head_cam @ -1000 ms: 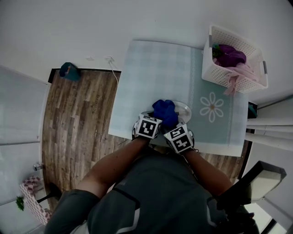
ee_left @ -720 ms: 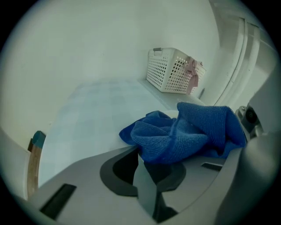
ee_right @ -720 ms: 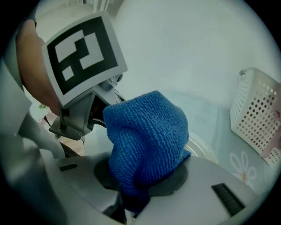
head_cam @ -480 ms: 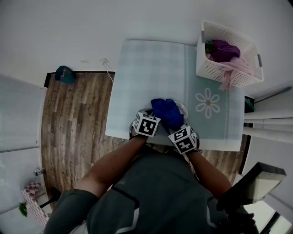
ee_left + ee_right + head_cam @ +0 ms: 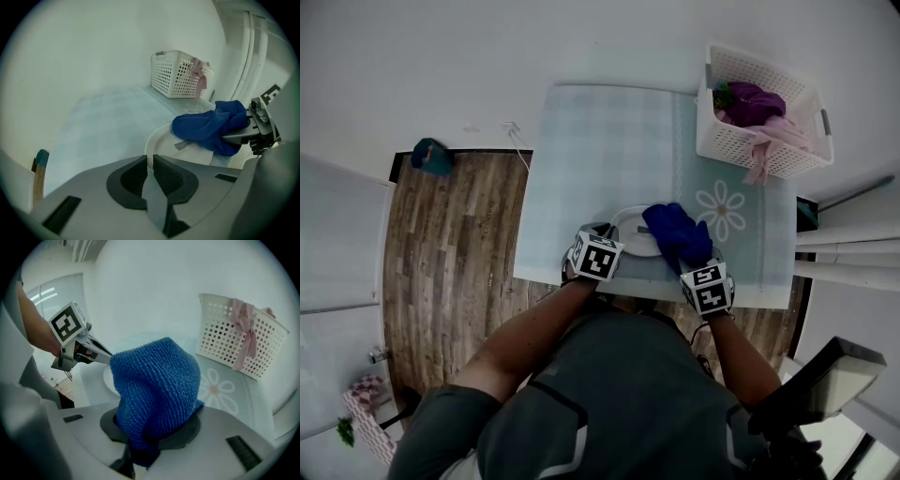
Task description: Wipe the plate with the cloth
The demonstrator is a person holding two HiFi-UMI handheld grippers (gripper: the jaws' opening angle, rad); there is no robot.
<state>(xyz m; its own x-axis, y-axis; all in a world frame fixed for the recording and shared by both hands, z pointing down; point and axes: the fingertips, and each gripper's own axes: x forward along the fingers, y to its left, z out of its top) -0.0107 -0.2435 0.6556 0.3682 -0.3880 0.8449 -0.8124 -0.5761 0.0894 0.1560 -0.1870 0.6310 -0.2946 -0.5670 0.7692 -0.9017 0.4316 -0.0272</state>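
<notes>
**Plate being pinched at its rim, cloth being held over its right side**

The table (image 5: 609,141), under a pale blue checked covering, is stretching away ahead of both pairs of fingers. Wooden floor (image 5: 450,244) is showing out past the left side of the left fingers.

A white basket (image 5: 239,333) is standing well ahead of the right fingers and off to their right, at the table's far corner. A purple garment (image 5: 755,101) is lying in it, and a pink strip of fabric (image 5: 246,333) is hanging over its rim.

The plate (image 5: 164,140), white and round, is sitting on the table directly ahead of the left gripper (image 5: 147,161). That gripper's jaws are standing almost together, pinching the plate's near rim.

The cloth (image 5: 157,380), blue and nubbly, is bunching up out of the right gripper (image 5: 150,427). Its jaws are clamping tight on the cloth's lower end, and the rest is rising in a mound just ahead of those fingers. From the left fingers, the cloth is lying ahead and to the right, over the plate's right side; whether it is touching the plate cannot be told.

A daisy print (image 5: 719,211) is showing on the covering just ahead of the right fingers, past the cloth.
</notes>
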